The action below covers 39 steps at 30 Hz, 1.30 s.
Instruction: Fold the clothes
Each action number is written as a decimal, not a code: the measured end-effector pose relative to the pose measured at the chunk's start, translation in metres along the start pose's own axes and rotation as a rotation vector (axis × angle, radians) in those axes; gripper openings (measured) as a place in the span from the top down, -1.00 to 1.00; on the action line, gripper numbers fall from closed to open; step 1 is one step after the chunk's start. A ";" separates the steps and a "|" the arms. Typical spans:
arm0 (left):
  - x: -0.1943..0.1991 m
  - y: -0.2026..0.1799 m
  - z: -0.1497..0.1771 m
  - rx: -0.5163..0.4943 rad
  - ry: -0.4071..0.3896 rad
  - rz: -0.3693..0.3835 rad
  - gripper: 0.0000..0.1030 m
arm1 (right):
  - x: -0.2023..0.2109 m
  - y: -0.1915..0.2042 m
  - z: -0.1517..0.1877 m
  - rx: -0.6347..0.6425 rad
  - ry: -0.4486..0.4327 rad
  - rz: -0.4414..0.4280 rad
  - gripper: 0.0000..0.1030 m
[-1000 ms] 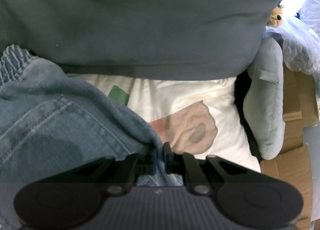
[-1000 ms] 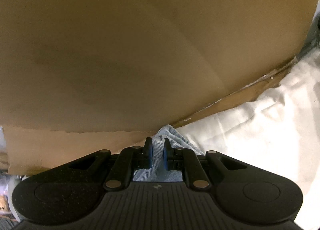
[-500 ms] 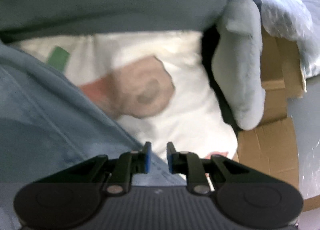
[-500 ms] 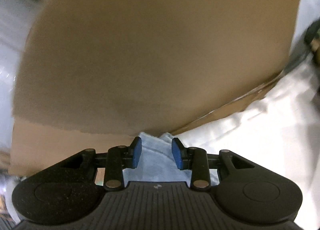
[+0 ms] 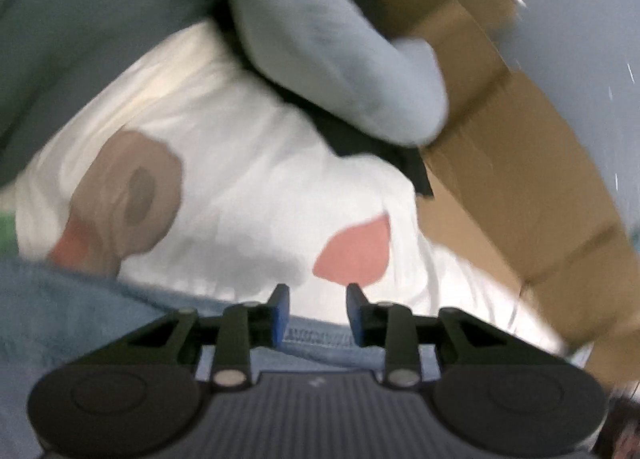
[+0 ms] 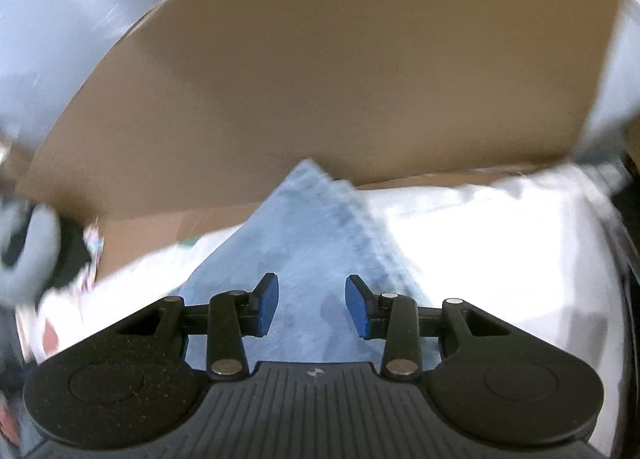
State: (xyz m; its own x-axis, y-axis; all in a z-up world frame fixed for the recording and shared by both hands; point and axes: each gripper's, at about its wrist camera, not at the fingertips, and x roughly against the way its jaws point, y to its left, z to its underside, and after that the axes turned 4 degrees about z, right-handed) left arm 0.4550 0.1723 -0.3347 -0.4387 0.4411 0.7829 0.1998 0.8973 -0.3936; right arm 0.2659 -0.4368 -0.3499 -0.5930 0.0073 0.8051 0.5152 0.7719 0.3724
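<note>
Light blue denim jeans (image 5: 60, 307) lie on a white bedsheet (image 5: 248, 187) printed with brown and pink shapes. In the left wrist view my left gripper (image 5: 314, 295) hovers over the jeans' stitched edge, its jaws opening with nothing between the blue pads. The right wrist view shows a pointed corner of the jeans (image 6: 316, 227) lying flat below my right gripper (image 6: 312, 287). Its jaws are opening too, apart from the cloth, with nothing held.
A large cardboard sheet (image 6: 340, 79) stands right behind the jeans' corner. More cardboard (image 5: 532, 187) borders the sheet on the right in the left wrist view. A grey-blue padded item (image 5: 344, 59) and a dark green garment (image 5: 80, 19) lie beyond.
Both grippers were shut on folds of the jeans a second ago; both have let go and opened. The hands have lifted and rolled, and the jeans' corner now lies flat.
</note>
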 end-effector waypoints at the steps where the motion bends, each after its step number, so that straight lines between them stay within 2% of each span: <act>1: -0.001 -0.005 0.000 -0.045 0.016 -0.001 0.33 | -0.001 0.009 0.001 0.038 0.000 -0.007 0.15; 5: -0.012 -0.027 0.003 -0.230 0.057 -0.027 0.33 | -0.006 0.044 0.000 0.165 0.000 -0.037 0.15; 10: -0.033 -0.053 0.014 -0.370 0.130 0.008 0.34 | -0.020 0.092 -0.007 0.361 0.012 -0.054 0.15; 13: -0.043 -0.067 0.018 -0.425 0.159 0.047 0.30 | -0.031 0.120 -0.008 0.475 0.020 -0.030 0.15; 16: -0.049 -0.080 0.023 -0.473 0.189 0.074 0.19 | -0.039 0.141 -0.008 0.550 0.037 -0.075 0.14; 19: -0.050 -0.090 0.029 -0.527 0.215 0.101 0.17 | -0.047 0.161 -0.003 0.665 0.065 -0.101 0.14; 24: -0.060 -0.096 0.037 -0.598 0.262 0.112 0.17 | -0.070 0.177 0.007 0.780 0.144 -0.138 0.14; 30: -0.070 -0.099 0.043 -0.683 0.306 0.105 0.13 | -0.087 0.185 0.018 0.940 0.187 -0.152 0.11; 32: -0.073 -0.100 0.044 -0.704 0.322 0.106 -0.01 | -0.091 0.188 0.021 0.997 0.207 -0.161 -0.05; 33: -0.075 -0.101 0.045 -0.721 0.329 0.106 -0.01 | -0.093 0.191 0.022 1.025 0.217 -0.165 -0.08; 38: -0.081 -0.104 0.046 -0.786 0.365 0.109 0.00 | -0.107 0.202 0.030 1.162 0.287 -0.169 -0.09; 39: -0.081 -0.103 0.045 -0.791 0.369 0.110 0.10 | -0.110 0.204 0.031 1.184 0.298 -0.165 -0.09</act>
State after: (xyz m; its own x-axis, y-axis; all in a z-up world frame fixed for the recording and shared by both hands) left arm 0.4305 0.0429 -0.3792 -0.0974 0.3799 0.9199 0.8328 0.5373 -0.1337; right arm 0.4173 -0.2609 -0.3772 -0.3535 -0.1707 0.9197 -0.5231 0.8512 -0.0430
